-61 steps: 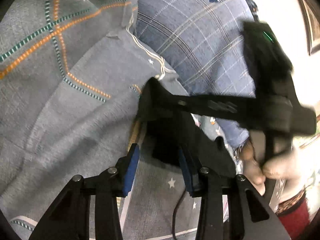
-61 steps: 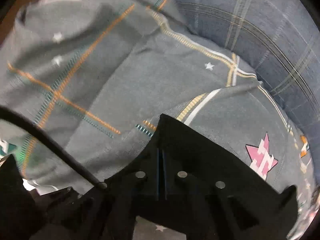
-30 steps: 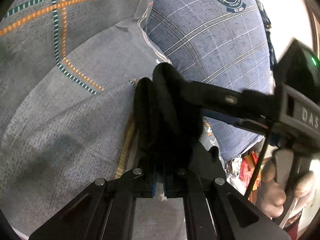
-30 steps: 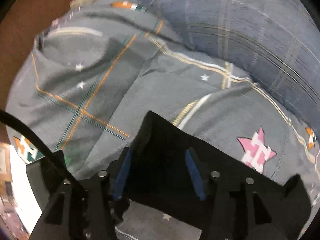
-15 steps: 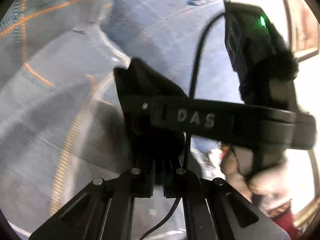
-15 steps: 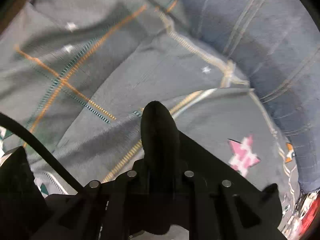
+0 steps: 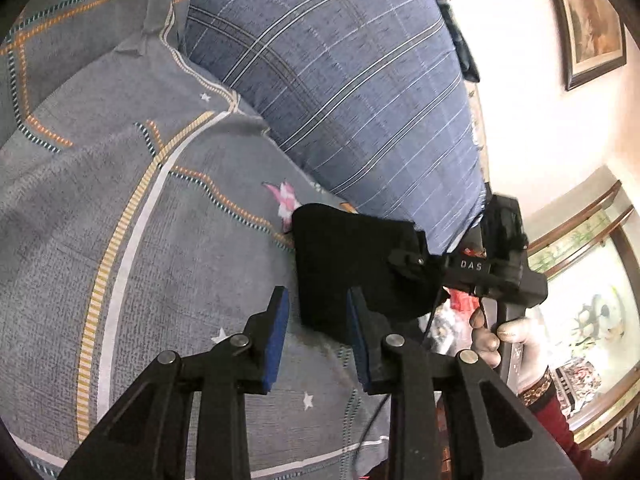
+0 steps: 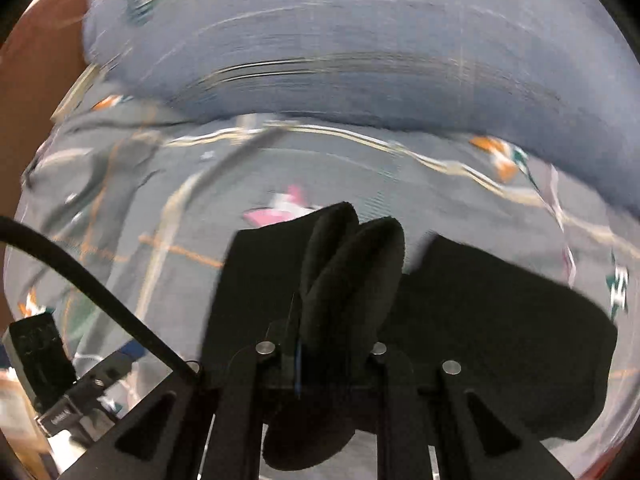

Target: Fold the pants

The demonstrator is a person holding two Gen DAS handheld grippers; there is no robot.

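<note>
Black pants, soft and limp, lie on the bedsheet beyond the left gripper, whose empty jaws are opening; right wrist view shows the right gripper clenched on bunched folds, best taken at edges.

A bedroom in a private home is shown. A bed is covered by a grey sheet printed with stars and striped bands, and a large blue checked pillow is propped at its head. A framed picture is hung on the pale wall beyond the bed. Gilt-edged decorative panelling is seen lower on the same wall, and a brown wooden surface is glimpsed past the pillow.
</note>
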